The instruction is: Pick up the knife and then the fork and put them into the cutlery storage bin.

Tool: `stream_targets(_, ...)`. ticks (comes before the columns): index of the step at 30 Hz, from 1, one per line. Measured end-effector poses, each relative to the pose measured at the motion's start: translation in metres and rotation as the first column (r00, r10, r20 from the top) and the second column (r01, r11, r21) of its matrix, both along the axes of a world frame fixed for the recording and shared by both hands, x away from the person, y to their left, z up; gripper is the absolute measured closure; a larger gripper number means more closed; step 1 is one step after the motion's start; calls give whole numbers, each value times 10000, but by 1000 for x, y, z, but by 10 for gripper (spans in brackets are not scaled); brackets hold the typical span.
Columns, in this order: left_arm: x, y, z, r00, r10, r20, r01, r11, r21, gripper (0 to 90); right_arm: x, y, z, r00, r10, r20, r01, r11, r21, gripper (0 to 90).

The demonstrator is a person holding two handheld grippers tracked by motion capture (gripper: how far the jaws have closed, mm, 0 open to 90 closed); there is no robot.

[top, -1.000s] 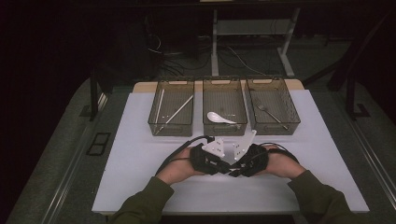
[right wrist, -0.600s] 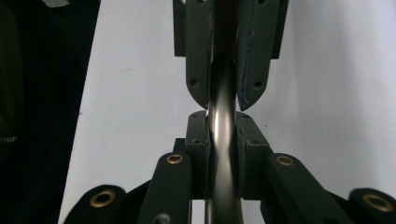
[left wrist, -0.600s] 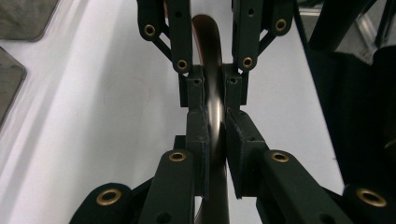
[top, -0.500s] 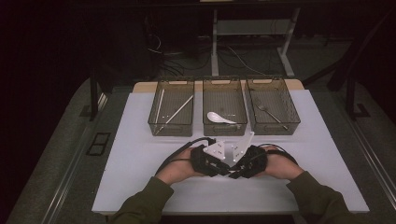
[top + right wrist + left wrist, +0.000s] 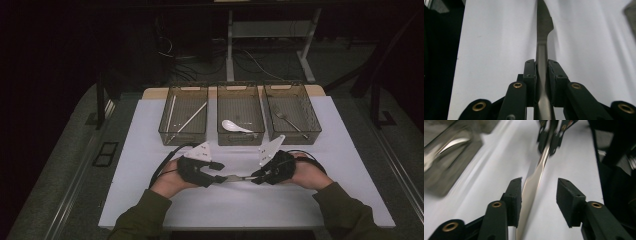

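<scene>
A metal table knife (image 5: 239, 177) lies level just above the white table top, spanning the gap between my two grippers. My right gripper (image 5: 256, 177) is shut on the knife (image 5: 543, 30); in the right gripper view its jaws (image 5: 541, 62) clamp the handle and the blade runs away from them. My left gripper (image 5: 220, 172) is open. In the left gripper view the knife (image 5: 534, 182) passes between its spread jaws (image 5: 539, 185), close to the left pad (image 5: 514, 195). The right gripper (image 5: 551, 135) holds the knife's far end there.
Three brown mesh trays stand in a row at the back of the table. The left tray (image 5: 165, 131) holds chopsticks (image 5: 187, 121), the middle tray (image 5: 220, 135) a white spoon (image 5: 236, 126), and the right tray (image 5: 316, 131) a fork (image 5: 289, 120). The white sheet (image 5: 150, 150) covers the table.
The two hands have drawn apart, the left one going left. The knife now shows between the grippers, which sat close together before.
</scene>
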State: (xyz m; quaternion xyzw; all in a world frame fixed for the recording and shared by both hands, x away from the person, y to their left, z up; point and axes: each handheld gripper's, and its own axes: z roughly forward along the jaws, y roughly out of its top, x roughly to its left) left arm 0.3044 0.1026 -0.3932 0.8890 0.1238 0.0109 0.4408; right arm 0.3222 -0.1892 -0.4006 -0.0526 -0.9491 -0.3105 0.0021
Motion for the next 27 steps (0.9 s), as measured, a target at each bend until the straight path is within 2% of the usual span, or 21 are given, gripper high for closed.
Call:
stream_targets(3,-5,17,-6,9979,569,-304,-576,9981,-232,513,1,-9,7,9995,-262,203,257,9994,228,779)
stream_targets(9,-15,35,-15,9927,976,-714,-992,9949,-189,496,5,-27,22,9958,-730,548,698,9958,585,780)
stream_targets(14,-20,45,-20,9886,1296,-765,-1320,9909,-279,478,9,-45,36,9880,-1372,710,1296,9862,1027,780)
stream_targets(19,-18,54,-24,9772,1873,-998,-1923,9804,-434,445,18,-66,46,9710,-2295,667,2171,9636,1562,779)
stream_targets(20,-17,55,-25,9763,1922,-997,-1971,9795,-412,441,20,-71,48,9647,-2549,665,2410,9558,1681,780)
stream_targets(21,-17,56,-26,9750,1981,-1012,-2030,9783,-410,441,24,-76,50,9624,-2643,623,2497,9516,1793,780)
stream_targets(24,-15,57,-28,9727,2106,-979,-2150,9759,-368,430,32,-93,56,9429,-3287,535,3106,9259,2150,779)
stream_targets(27,-14,58,-29,9696,2226,-1011,-2275,9730,-390,415,41,-110,62,9194,-3913,398,3720,8979,2353,779)
